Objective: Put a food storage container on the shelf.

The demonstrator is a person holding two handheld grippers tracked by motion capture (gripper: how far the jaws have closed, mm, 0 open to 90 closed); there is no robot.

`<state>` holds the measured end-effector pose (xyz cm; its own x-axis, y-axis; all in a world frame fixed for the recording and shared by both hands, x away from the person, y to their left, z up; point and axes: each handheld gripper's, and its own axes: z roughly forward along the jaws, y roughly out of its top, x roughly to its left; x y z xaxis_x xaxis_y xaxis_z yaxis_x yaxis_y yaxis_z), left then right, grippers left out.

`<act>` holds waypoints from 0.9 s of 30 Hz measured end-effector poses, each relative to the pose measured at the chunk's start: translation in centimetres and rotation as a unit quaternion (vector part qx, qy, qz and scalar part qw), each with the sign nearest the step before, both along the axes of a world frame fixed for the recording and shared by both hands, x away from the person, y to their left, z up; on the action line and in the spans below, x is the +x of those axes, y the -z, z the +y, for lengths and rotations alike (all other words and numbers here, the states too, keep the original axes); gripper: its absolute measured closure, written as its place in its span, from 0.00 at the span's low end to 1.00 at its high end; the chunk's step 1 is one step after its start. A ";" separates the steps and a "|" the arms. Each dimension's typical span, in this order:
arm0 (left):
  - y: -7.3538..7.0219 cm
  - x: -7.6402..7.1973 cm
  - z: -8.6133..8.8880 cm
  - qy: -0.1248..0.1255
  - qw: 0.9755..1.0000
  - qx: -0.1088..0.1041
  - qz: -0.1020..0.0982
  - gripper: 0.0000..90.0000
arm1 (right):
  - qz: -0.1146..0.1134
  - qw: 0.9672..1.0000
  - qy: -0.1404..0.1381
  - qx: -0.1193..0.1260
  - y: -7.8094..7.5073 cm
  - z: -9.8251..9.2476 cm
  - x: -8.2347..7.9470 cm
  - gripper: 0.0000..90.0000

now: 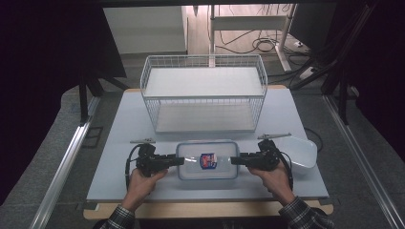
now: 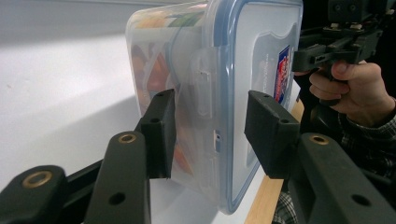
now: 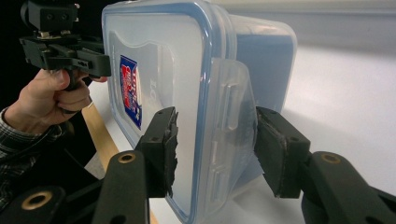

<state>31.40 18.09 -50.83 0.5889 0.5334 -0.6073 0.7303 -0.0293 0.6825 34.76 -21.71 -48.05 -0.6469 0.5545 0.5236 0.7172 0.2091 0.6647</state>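
step: while both grippers are flanking the lidded food container (image 1: 207,160), the person is getting a two-sided grip on its short ends
left gripper (image 1: 180,161): jaws straddling the left clip; whether they are pressing, cannot tell
right gripper (image 1: 234,161): same at the right clip, contact unclear
container place: sitting on the table (image 1: 114,157) near the front edge
next: likely needing a firm, level squeeze, then a lift toward the wire basket (image 1: 204,92) behind

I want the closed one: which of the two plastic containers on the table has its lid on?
The lidded container between the two claws, with a blue-rimmed lid and a label. The other container, at the table's right edge, sits open and lidless.
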 end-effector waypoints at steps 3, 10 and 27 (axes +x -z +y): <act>-0.6 -0.2 0.0 -0.003 1.000 0.004 -0.013 0.60 | -0.013 1.000 -0.003 0.003 -0.4 0.0 -0.1 0.57; -2.1 -0.6 0.0 -0.010 0.999 0.012 -0.038 0.60 | -0.042 0.999 -0.011 0.006 -1.7 0.1 0.0 0.57; -5.5 -0.6 0.4 -0.024 0.996 0.024 -0.077 0.59 | -0.087 0.996 -0.020 0.008 -4.9 0.8 0.6 0.56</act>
<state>30.85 18.46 -45.38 0.6462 0.5896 -0.4845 0.6176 -0.0311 0.7859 35.38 -20.96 -43.13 -0.7498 0.5194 0.4099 0.5821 0.2232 0.7819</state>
